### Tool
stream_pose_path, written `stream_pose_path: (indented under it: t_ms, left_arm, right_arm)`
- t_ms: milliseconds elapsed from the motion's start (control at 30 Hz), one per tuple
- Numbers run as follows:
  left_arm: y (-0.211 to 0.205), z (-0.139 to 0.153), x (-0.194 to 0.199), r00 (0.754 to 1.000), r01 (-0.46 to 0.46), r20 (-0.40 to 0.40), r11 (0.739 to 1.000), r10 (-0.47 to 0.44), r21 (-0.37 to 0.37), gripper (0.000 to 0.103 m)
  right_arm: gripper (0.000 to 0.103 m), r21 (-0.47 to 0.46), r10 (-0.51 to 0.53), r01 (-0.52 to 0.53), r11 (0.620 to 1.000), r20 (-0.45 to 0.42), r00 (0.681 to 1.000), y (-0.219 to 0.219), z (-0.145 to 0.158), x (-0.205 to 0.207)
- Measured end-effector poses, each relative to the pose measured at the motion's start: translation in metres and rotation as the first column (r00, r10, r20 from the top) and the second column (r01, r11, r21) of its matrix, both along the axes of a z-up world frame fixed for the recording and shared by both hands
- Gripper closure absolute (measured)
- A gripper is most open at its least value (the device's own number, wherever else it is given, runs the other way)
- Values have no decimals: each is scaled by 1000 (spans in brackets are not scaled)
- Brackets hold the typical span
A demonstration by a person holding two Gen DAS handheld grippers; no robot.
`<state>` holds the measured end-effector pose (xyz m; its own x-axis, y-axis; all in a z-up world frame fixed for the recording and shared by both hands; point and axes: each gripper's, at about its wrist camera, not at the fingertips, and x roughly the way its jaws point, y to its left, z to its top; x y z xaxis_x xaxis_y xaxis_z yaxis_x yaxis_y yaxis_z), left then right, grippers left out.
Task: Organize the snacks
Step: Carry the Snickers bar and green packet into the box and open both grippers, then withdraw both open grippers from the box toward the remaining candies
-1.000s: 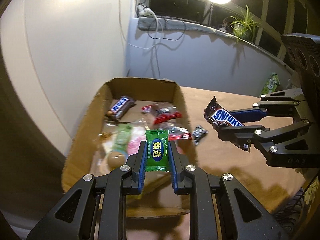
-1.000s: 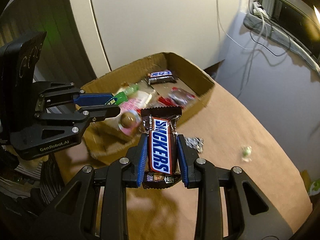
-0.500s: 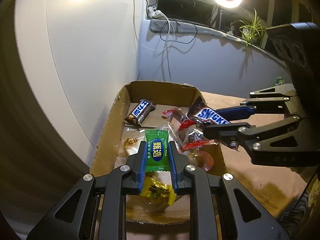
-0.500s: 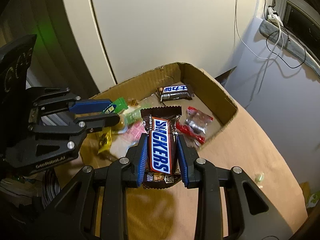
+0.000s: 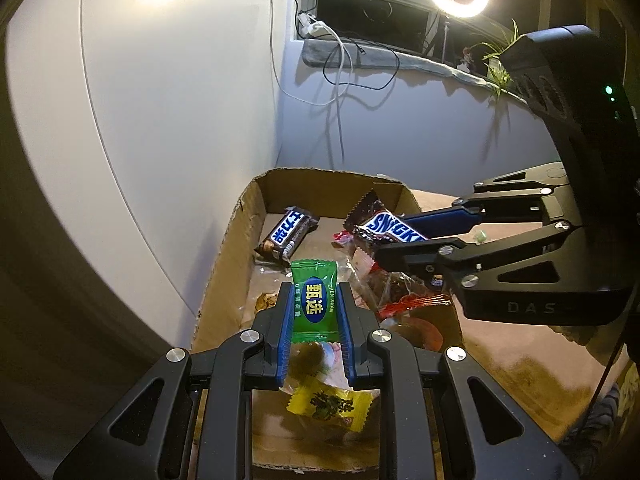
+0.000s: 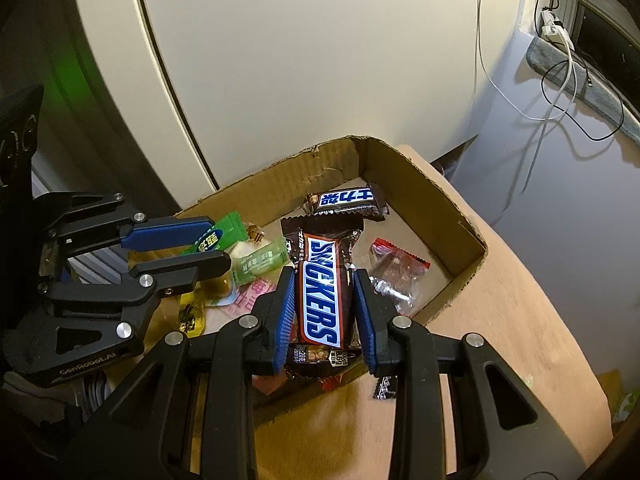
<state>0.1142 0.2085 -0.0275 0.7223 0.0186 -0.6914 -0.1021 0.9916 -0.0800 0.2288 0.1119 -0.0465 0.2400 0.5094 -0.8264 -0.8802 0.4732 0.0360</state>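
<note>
Snickers bar (image 6: 320, 296) — a brown wrapper with a white-edged blue band and the name in white letters — stands lengthwise in the right gripper (image 6: 323, 312), whose blue pads pinch it by its long sides. Its crimped upper end sticks out past the fingertips and its lower end shows printed text. It hangs over the near wall of the cardboard box (image 6: 440, 204), above the snacks inside. In the left wrist view the same bar (image 5: 384, 230) juts from the right gripper (image 5: 404, 236) over the right half of the box (image 5: 236, 252).

The left gripper (image 5: 314, 304) pinches a small green candy (image 5: 314, 300) between its blue pads; the packet carries a blue oval with yellow characters and has crimped ends. It hangs above the middle of the box; seen from the right wrist, the left gripper (image 6: 208, 240) holds the green candy (image 6: 218, 236) over the box's left side.

Inside the box lie a second brown bar with a blue band (image 6: 346, 200) near the far wall, a clear packet with red ends (image 6: 394, 272) to the right, a pale green packet (image 6: 260, 260), a pink wrapper (image 6: 250, 296) and a yellow candy (image 5: 328, 402) near the front. The box rests on a tan table (image 6: 500, 300), where a small dark wrapper (image 6: 384, 390) lies just beside the box's front.
</note>
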Motion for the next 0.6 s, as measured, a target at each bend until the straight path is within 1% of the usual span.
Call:
stream_pose_path:
  t_ms: [200, 467, 500, 533, 567, 600]
  left_arm:
    - [3, -2, 0, 1000, -6, -4, 1000, 6, -5, 84]
    - [5, -2, 1, 1000, -13, -5, 1000, 13, -10, 81]
    - [5, -2, 1, 1000, -14, -6, 1000, 14, -8, 81]
    - [5, -2, 1, 1000, -17, -6, 1000, 17, -5, 78]
    - [5, -2, 1, 1000, -19, -7, 1000, 18, -3, 68]
    - [5, -3, 1, 1000, -20, -7, 1000, 20, -1, 55]
  right_arm:
    - [73, -4, -4, 4, 1000, -6, 1000, 6, -6, 5]
    - [73, 1, -9, 9, 1000, -8, 1000, 6, -7, 7]
    - [71, 2, -11, 11, 1000, -8, 1000, 6, -6, 8]
    - [67, 3, -13, 13, 1000, -7, 1000, 7, -7, 8]
    - [59, 4, -18, 18, 1000, 0, 1000, 6, -6, 9]
    - [50, 6, -21, 21, 1000, 5, 1000, 5, -5, 9]
